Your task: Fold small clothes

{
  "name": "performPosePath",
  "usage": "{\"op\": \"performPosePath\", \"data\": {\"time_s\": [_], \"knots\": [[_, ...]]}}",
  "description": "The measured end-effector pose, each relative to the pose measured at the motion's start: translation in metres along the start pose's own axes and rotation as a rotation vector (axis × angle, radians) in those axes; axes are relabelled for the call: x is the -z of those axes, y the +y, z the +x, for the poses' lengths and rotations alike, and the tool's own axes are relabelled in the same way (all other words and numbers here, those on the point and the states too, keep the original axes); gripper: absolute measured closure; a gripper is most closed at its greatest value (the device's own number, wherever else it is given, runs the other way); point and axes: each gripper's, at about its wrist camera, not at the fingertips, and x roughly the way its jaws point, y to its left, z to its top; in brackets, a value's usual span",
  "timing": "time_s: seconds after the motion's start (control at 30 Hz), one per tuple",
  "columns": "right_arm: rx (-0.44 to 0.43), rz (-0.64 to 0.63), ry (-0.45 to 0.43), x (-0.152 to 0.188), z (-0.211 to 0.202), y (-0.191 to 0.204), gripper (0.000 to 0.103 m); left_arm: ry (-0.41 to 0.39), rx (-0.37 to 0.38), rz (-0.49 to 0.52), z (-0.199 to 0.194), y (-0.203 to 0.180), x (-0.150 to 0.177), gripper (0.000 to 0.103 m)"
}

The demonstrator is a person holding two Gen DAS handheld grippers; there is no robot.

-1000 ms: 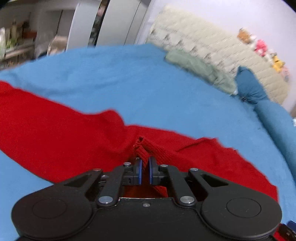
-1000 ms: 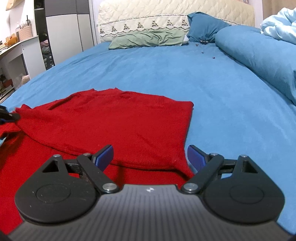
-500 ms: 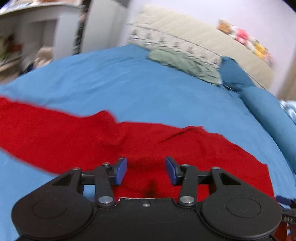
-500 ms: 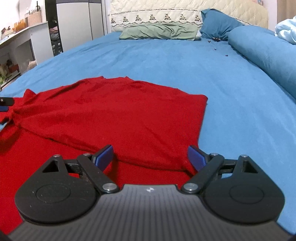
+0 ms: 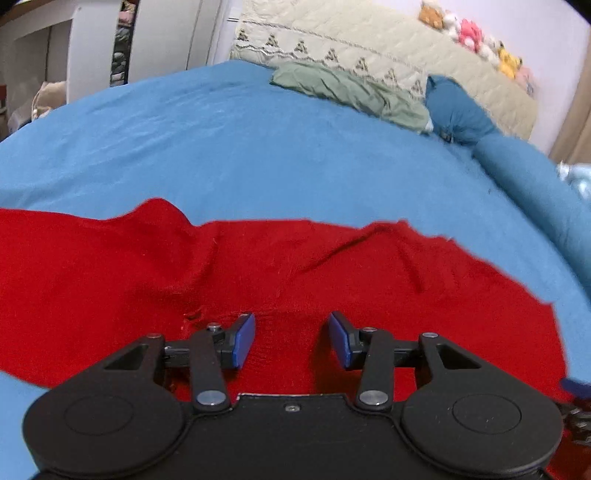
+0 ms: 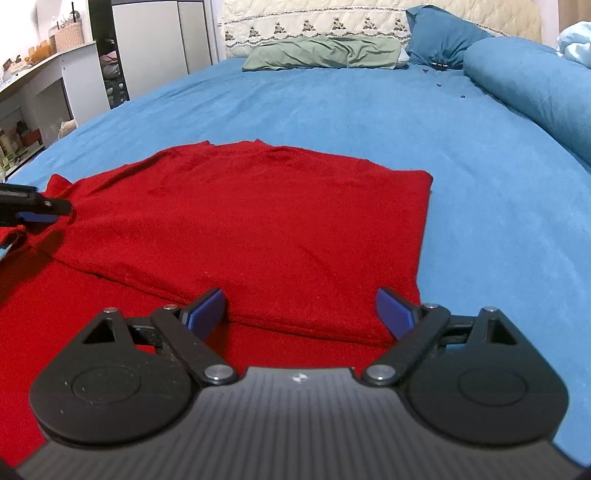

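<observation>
A red knitted garment point(image 6: 258, 221) lies on the blue bed sheet point(image 6: 369, 110), its far part folded over the near part with a fold edge running across in front of my right gripper point(image 6: 301, 312). That gripper stands open just above the fold edge, nothing between its blue pads. In the left wrist view the same red garment point(image 5: 258, 273) spreads across the sheet, and my left gripper point(image 5: 291, 338) hovers open over it, pads apart and clear of the cloth. The left gripper's fingers point(image 6: 33, 210) also show at the left edge of the right wrist view.
A green pillow point(image 6: 325, 51) and a blue pillow point(image 6: 439, 33) lie at the quilted headboard point(image 5: 369, 44). A rolled blue duvet point(image 6: 535, 85) runs along the right side. A white desk and cabinets point(image 6: 74, 74) stand left of the bed. Plush toys point(image 5: 472, 33) sit on the headboard.
My left gripper has let go of the red cloth edge it pinched and now stands open; the cloth lies flat. The right gripper sank slightly toward the fold and stayed open.
</observation>
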Motion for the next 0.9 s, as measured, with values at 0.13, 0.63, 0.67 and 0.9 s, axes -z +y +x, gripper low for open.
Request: {"op": "performPosePath", "data": {"time_s": [0.13, 0.63, 0.67, 0.9], "knots": [[-0.034, 0.026, -0.048, -0.017, -0.035, 0.007, 0.000, -0.079, -0.017, -0.022, -0.054, 0.012, -0.013, 0.054], [-0.189, 0.000, -0.022, -0.043, -0.071, 0.107, 0.000, -0.220, -0.289, -0.325, -0.136, 0.207, -0.020, 0.010], [-0.198, -0.005, -0.019, -0.040, -0.066, 0.113, 0.000, -0.219, -0.289, -0.352, -0.132, 0.218, -0.017, 0.011], [-0.219, -0.045, -0.010, -0.029, -0.044, 0.135, 0.000, -0.211, -0.336, -0.475, -0.101, 0.278, -0.009, 0.027]]}}
